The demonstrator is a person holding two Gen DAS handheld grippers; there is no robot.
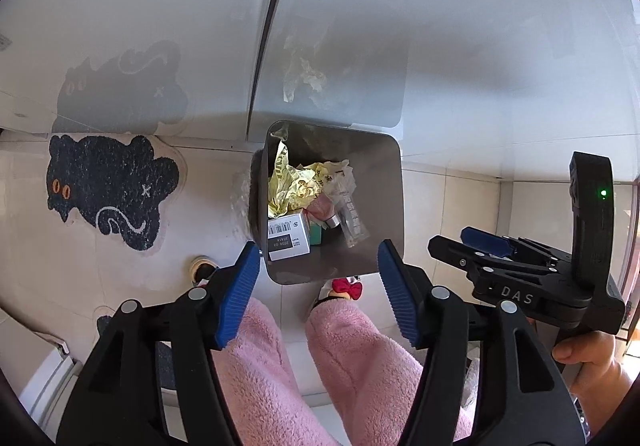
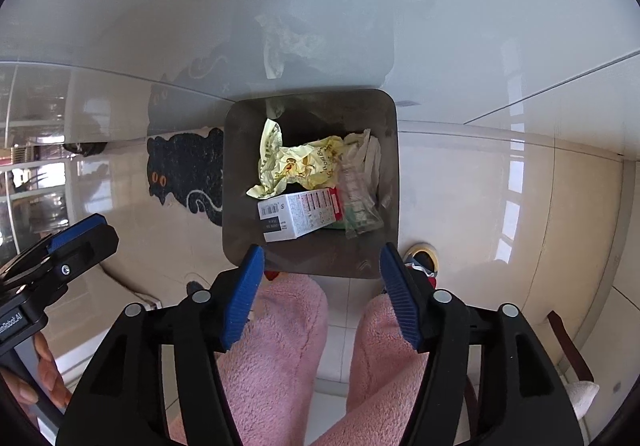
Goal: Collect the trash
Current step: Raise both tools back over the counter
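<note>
Left wrist view: the left gripper (image 1: 318,278) stands wide with nothing between its blue pads, hanging above the grey trash bin (image 1: 390,205) just past its tips at twelve o'clock. Inside lie a yellow wrapper (image 1: 294,183), a white box (image 1: 289,238) and a clear plastic packet (image 1: 352,217). A black cat mat (image 1: 108,185) lies at nine o'clock, the right gripper (image 1: 486,242) at three. Right wrist view: the right gripper (image 2: 322,278) is equally wide and empty, the trash bin (image 2: 236,181) at twelve, pink fleece legs (image 2: 276,346) at six.
</note>
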